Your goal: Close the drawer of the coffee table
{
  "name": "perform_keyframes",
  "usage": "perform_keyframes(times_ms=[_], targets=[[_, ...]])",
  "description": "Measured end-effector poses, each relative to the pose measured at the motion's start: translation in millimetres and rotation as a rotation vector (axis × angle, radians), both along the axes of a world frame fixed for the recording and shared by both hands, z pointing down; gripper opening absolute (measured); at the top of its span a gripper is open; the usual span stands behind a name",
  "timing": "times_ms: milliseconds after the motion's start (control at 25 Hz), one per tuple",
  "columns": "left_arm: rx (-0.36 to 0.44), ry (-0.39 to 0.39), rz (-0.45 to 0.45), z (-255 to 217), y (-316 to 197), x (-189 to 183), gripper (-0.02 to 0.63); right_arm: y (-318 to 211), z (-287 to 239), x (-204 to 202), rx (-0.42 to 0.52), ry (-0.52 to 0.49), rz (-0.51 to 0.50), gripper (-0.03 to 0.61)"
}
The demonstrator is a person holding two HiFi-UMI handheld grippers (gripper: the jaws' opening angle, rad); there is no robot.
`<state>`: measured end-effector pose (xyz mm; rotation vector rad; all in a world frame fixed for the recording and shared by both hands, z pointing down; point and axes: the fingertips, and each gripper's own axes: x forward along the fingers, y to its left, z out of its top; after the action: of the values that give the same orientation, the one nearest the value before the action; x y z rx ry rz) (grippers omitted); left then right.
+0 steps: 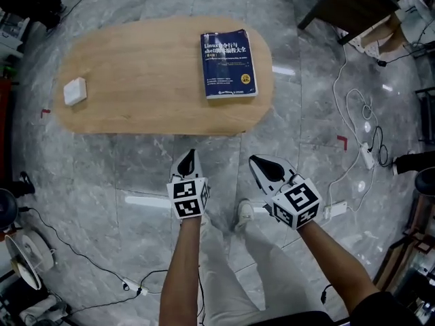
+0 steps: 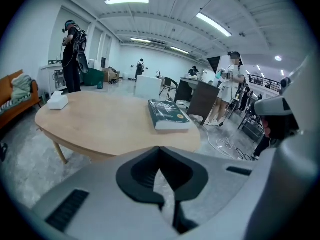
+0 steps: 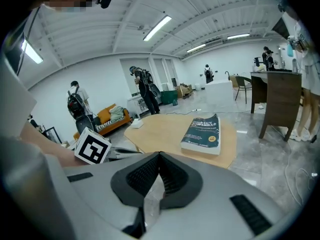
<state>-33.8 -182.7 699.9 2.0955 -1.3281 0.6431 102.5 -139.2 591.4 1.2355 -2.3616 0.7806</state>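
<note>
The drawer itself shows in no view: from the head camera only the top of the oval wooden desk [image 1: 136,80] is seen, and nothing sticks out past its near edge, so the drawer, if it is open at all, must sit under the top where these pictures cannot reach. Whether it is open or already pushed in I cannot tell. The low look along the left tool gives the desk's rim and one leg, but no drawer front. On the top lie a dark blue book [image 1: 228,64] toward the right end and a small white box [image 1: 75,91] at the far left end, well apart and away from the near edge, so neither is likely to hinder a push. Both tools hang over the grey floor [image 1: 136,175] just short of that edge, side by side and pointing at the desk. The left tool [image 1: 189,156] has its jaws pressed together with nothing between them, and so does the right tool [image 1: 257,163]. That suits the job, I judge, since a drawer wants a blunt closed tip to shove with, not a pinch. Below them the person's shoe [image 1: 243,212] stands on the floor.
</note>
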Motion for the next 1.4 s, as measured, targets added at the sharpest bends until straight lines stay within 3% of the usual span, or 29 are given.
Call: perform_keyframes(times_ms=[480,840,1160,1400], targets=[[0.127,-0.018,0.036,-127,-16,6,0.003,-20,-99,1,0.118,-0.019,0.003,0.011],[0.158,-0.009,0.068,-195,-4,19,0.003,-30,-157,20,0.188,-0.009,0.036,0.011],[0.22,0.102,0.082,-255,2,59,0.003,-22,-194,31,0.228,-0.052,0.069,0.011],[0.268,0.149,0.146,-303,15,99,0.003,-15,-221,56,0.263,-0.07,0.094,0.011]])
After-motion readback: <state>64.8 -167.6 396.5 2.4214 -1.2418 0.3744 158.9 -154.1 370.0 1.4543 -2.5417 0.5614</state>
